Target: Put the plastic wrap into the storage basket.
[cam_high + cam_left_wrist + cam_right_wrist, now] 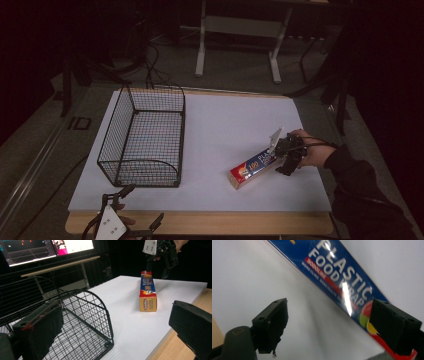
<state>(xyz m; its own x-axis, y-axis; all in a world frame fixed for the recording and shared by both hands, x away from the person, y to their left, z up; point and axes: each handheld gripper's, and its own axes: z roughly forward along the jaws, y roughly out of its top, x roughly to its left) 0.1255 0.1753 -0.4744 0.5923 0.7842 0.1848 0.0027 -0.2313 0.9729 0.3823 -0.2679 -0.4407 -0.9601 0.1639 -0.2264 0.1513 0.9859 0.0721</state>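
Note:
A long blue and orange box of plastic food wrap (251, 167) lies flat on the white table top (220, 130), right of centre. My right gripper (286, 156) hovers over the box's far end, jaws open and pointing down. In the right gripper view the box (342, 282) runs diagonally between and under the spread jaws, and nothing is gripped. My left gripper (134, 210) rests at the table's front left edge, open and empty. Its view looks across the wire basket (82, 315) toward the box (148, 292) and the right gripper (162, 255).
A black wire basket (145, 135) stands on the left half of the table, open at the top. The wooden table edge (200, 222) runs along the front. Beyond the table are desk legs (201, 45) and cables on the floor.

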